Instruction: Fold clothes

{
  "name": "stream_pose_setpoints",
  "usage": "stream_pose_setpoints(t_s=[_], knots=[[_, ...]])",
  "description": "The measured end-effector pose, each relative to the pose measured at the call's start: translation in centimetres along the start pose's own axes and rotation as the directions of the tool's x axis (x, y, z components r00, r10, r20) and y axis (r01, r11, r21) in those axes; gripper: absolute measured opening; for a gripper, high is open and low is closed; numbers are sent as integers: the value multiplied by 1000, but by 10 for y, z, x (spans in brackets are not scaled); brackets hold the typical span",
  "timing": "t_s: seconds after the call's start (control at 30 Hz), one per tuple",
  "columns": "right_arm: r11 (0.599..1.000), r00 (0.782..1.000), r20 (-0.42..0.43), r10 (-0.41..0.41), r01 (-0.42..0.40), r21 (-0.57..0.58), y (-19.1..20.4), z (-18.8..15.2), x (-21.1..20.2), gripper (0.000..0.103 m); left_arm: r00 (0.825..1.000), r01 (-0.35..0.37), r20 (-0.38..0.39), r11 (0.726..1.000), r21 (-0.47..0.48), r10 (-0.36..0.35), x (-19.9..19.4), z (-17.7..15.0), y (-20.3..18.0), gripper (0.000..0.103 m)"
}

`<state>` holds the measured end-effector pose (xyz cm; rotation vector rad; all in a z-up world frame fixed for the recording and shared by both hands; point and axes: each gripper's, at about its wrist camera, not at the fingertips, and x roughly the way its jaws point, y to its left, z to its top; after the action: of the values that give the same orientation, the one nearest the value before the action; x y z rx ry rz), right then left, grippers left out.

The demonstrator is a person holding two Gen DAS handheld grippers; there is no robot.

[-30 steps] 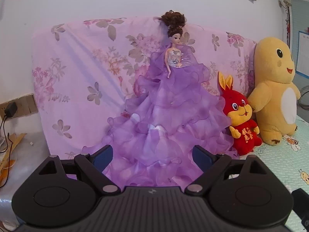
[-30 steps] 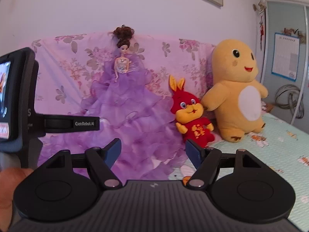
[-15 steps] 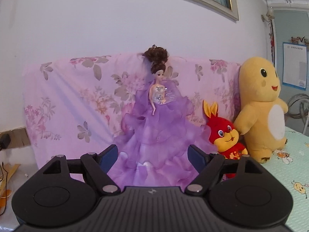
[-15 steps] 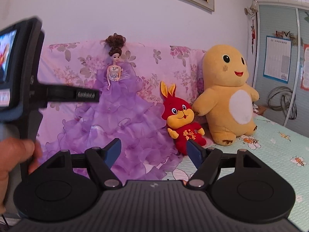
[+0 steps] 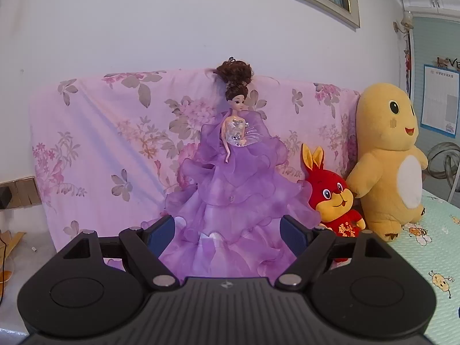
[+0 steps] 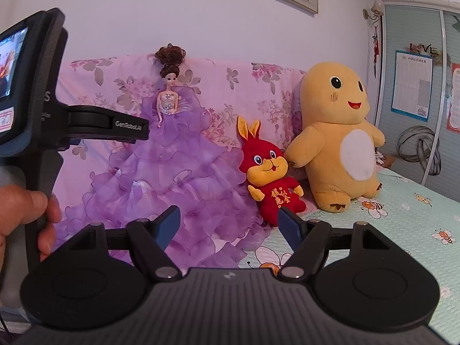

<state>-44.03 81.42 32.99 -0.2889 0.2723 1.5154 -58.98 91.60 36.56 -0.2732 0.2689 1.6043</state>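
Note:
Both wrist views face the head of a bed. A doll in a ruffled purple gown (image 5: 235, 178) leans on a pink floral cloth (image 5: 115, 143) draped over the headboard. My left gripper (image 5: 227, 227) is open, its blue pads framing the gown's hem from a distance with nothing between them. My right gripper (image 6: 227, 218) is also open and holds nothing. It hangs in the air before the doll (image 6: 172, 158). In the right wrist view a hand (image 6: 23, 215) holds the left gripper's handle, and one of its fingers (image 6: 115, 123) points toward the doll.
A red rabbit plush (image 6: 270, 172) and a big yellow plush (image 6: 342, 132) sit right of the doll on a mint bee-print sheet (image 6: 402, 224). A wardrobe (image 6: 417, 86) stands at far right. Wall sockets (image 5: 17, 192) and a side surface lie at left.
The left gripper has risen and tipped upward, so the doll sits lower in its view and a picture frame shows. Its jaws have narrowed slightly. The right gripper has barely moved.

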Motion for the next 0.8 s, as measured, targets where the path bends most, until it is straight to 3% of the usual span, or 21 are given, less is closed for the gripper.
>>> stream_pose_setpoints(t_s=[0.37, 0.8], knots=[[1000, 1000, -11, -23, 23, 4, -7, -7, -4, 74, 1000, 2, -28, 1000, -11, -3, -2, -3, -1, 84], [999, 999, -5, -48, 48, -7, -9, -8, -19, 75, 1000, 30, -4, 1000, -7, -30, -24, 1, -12, 84]])
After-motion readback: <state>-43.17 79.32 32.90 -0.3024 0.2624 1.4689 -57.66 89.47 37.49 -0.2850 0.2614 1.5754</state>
